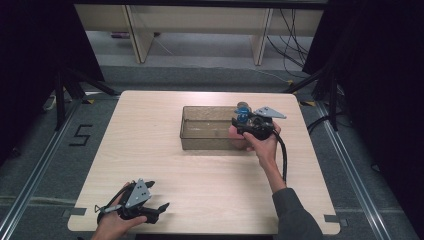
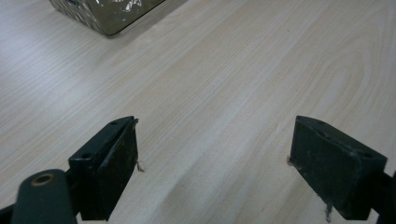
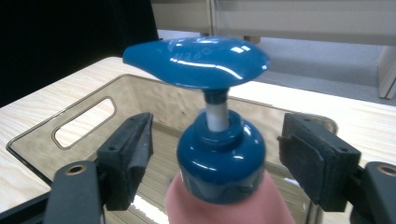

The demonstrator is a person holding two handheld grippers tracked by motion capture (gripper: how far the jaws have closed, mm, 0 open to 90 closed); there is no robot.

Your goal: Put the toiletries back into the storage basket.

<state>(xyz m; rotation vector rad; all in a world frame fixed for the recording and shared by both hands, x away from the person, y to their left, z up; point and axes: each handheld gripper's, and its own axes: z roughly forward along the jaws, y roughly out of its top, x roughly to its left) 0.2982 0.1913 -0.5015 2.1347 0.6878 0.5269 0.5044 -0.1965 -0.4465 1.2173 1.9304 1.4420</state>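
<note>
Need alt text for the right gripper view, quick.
A pink pump bottle with a blue pump head stands between the open right claw, jaws clear of it. Behind lies a clear brownish bin on the wooden table.

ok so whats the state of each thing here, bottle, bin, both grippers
pump bottle: upright, between the right gripper's fingers, no contact seen
bin: clear, on the table, nothing seen inside
right gripper: open, at the bin's right end
left gripper: open, empty, low over the table
</note>
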